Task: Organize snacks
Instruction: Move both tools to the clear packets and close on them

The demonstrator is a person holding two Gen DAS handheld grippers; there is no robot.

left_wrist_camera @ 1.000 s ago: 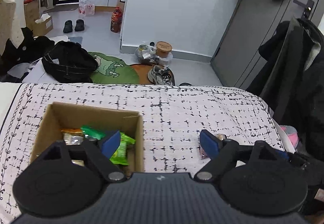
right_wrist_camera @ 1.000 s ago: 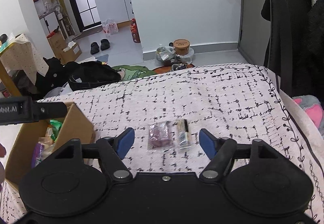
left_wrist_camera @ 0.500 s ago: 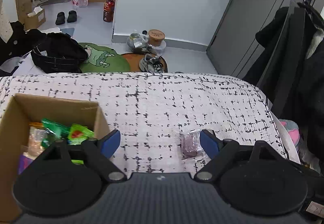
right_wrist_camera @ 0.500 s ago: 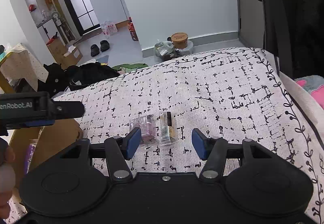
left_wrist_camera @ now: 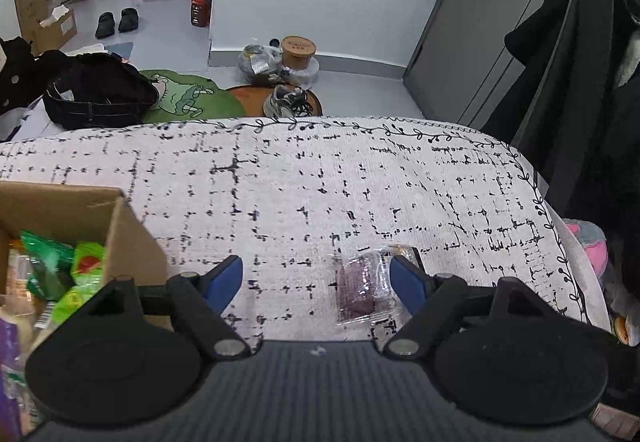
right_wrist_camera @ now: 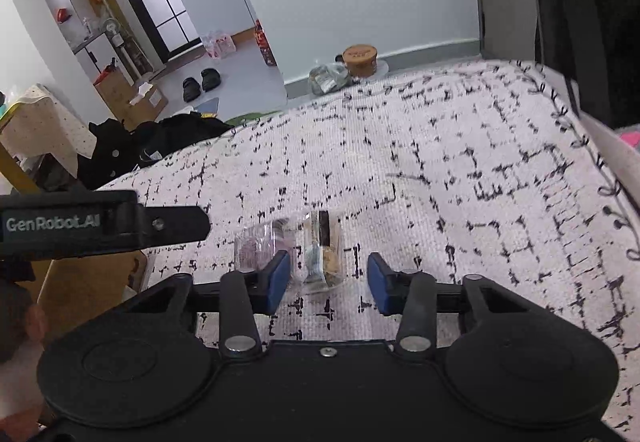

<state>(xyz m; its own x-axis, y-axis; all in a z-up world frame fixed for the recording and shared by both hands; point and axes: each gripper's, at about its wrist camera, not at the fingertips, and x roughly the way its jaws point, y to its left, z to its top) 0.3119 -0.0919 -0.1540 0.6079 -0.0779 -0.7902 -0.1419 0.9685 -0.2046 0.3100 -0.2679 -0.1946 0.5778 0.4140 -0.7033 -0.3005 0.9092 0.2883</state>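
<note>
Two clear-wrapped snacks lie side by side on the patterned bed cover. The purple snack (left_wrist_camera: 358,288) (right_wrist_camera: 256,246) is on the left and the tan-and-dark snack (right_wrist_camera: 323,252) is on the right. My left gripper (left_wrist_camera: 316,280) is open, with the purple snack just inside its right finger. My right gripper (right_wrist_camera: 325,282) is open, with the tan snack between its fingers. A cardboard box (left_wrist_camera: 120,238) at the left holds several snack packets, green ones among them.
The bed cover (left_wrist_camera: 320,178) ends at a far edge, with floor clutter, shoes and a black bag beyond. Dark coats hang at the right. The left gripper's body (right_wrist_camera: 80,222) shows at the left of the right wrist view, over the box.
My left gripper has moved right, from over the box to the purple snack. My right gripper has moved forward and its fingers have narrowed around the tan snack.
</note>
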